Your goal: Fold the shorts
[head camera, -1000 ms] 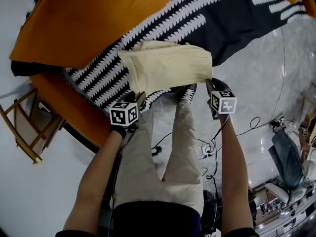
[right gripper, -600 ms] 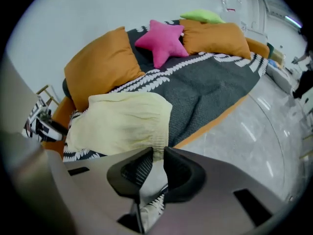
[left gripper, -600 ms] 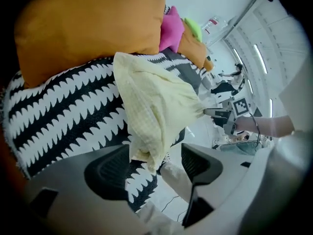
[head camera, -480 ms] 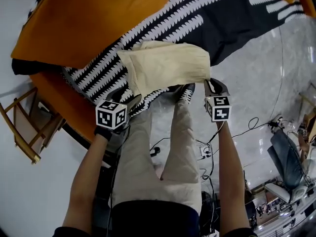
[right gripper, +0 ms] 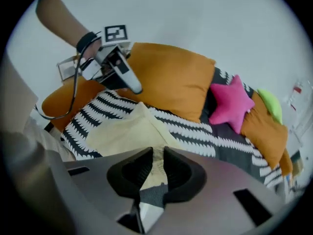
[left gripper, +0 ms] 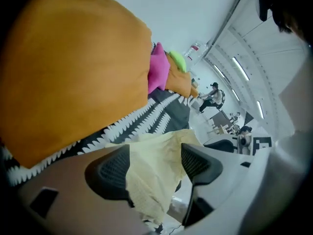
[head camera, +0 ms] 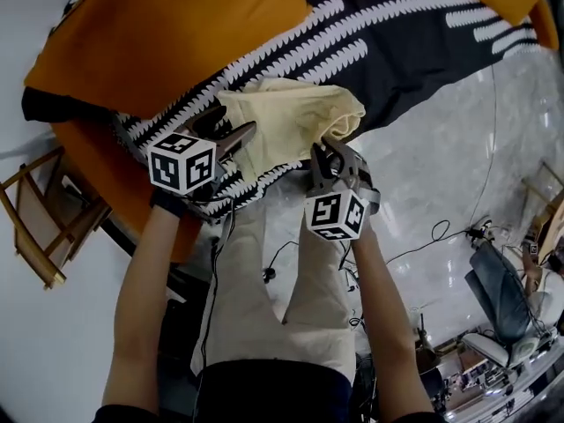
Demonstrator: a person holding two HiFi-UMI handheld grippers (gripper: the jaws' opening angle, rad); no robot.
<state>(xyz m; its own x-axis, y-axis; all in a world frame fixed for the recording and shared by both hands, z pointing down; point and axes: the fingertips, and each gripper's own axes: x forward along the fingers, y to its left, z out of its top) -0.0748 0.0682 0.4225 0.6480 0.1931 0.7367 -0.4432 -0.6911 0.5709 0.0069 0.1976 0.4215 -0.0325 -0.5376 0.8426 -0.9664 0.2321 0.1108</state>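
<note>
Nearest: right gripper (head camera: 331, 152), angled down at the bed's front edge. Its jaws were almost together, clamped on an edge of the pale yellow shorts (head camera: 286, 122). The right gripper view showed cloth pinched between the pads.

Left gripper (head camera: 227, 126) sat just beside the shorts' left side. Its jaws had just opened and stood apart. Cloth showed in the gap, but the pads were not closed on it.

The shorts lay on the black-and-white bed cover (head camera: 397, 42), near its front edge, right side lifted and bunched toward the middle.

Beyond: orange pillow (head camera: 159, 33), pink star cushion (right gripper: 231, 104), green cushion (right gripper: 270, 104).

Judged: fold part-way, not flat. Left to do: lay the held edge over the other half, release, smooth.
</note>
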